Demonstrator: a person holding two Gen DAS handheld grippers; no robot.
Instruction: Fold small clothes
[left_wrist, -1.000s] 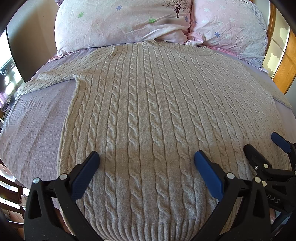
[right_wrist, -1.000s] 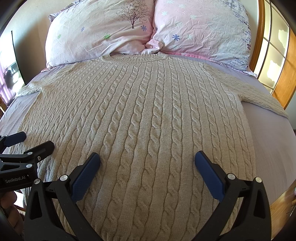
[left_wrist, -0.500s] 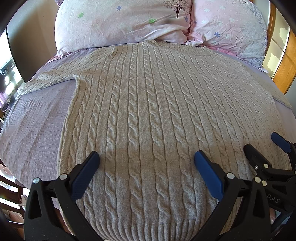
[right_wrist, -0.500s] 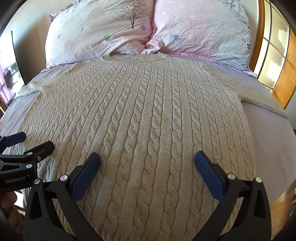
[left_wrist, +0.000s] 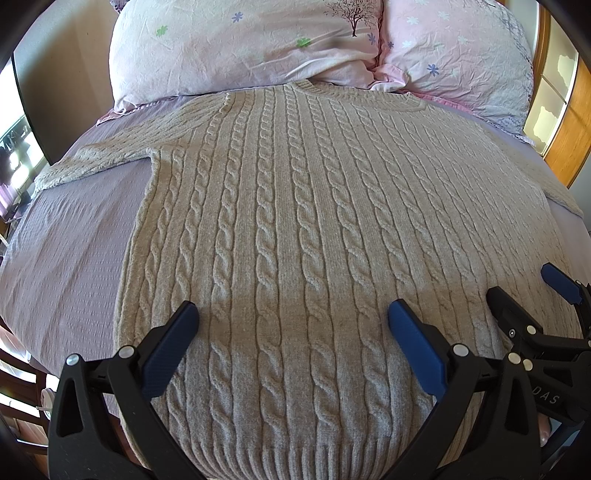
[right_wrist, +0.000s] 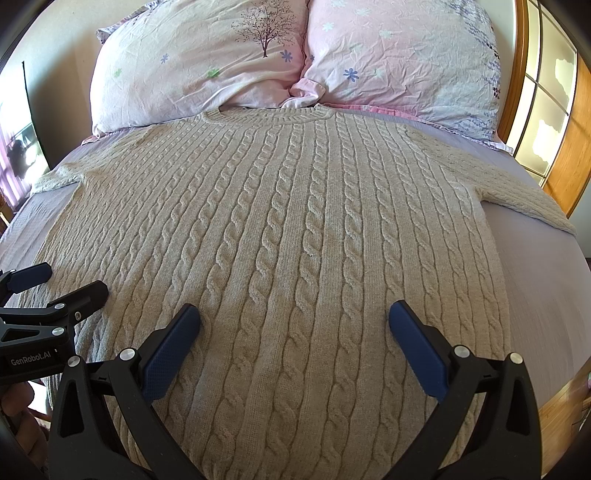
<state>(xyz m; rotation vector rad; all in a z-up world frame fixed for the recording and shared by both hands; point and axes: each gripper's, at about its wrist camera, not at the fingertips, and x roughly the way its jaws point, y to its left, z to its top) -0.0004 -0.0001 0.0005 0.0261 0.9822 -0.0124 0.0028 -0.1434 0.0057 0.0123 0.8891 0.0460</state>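
Observation:
A beige cable-knit sweater lies flat and spread out on the bed, collar toward the pillows, both sleeves stretched sideways; it also shows in the right wrist view. My left gripper is open and empty above the sweater's lower left part, near the ribbed hem. My right gripper is open and empty above the lower right part. The right gripper appears at the right edge of the left wrist view, and the left gripper at the left edge of the right wrist view; both are open.
The sweater rests on a lilac bedsheet. Two pink floral pillows lean at the head of the bed. A wooden window frame stands to the right. Bare sheet shows right of the sweater.

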